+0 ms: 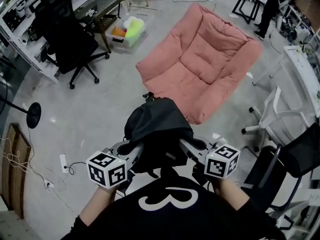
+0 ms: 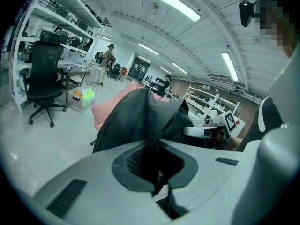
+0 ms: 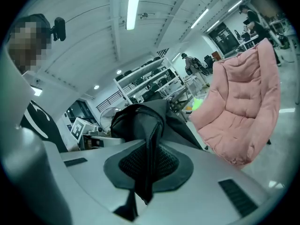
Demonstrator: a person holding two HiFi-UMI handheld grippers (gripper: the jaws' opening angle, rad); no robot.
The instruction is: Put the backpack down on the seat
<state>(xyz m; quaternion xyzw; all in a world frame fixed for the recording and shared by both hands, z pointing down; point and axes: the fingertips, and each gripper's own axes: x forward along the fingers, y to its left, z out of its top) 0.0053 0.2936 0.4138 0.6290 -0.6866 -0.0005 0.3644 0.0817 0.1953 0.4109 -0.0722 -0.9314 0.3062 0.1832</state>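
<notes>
A black backpack (image 1: 159,129) hangs in the air between my two grippers, just short of the near edge of a pink cushioned seat (image 1: 202,59) that stands on the floor ahead. My left gripper (image 1: 134,153) is shut on a fold of the backpack's fabric (image 2: 150,139) at its left side. My right gripper (image 1: 186,148) is shut on the backpack's strap or edge (image 3: 150,149) at its right side. In the right gripper view the pink seat (image 3: 243,111) rises to the right of the bag. The left gripper view shows the seat (image 2: 105,109) partly hidden behind the bag.
A black office chair (image 1: 67,39) and a desk (image 1: 102,6) stand at the far left, with a clear bin of bright things (image 1: 129,31) beside them. White chairs (image 1: 272,119) are to the right. A power strip and cables (image 1: 62,164) lie on the floor at left.
</notes>
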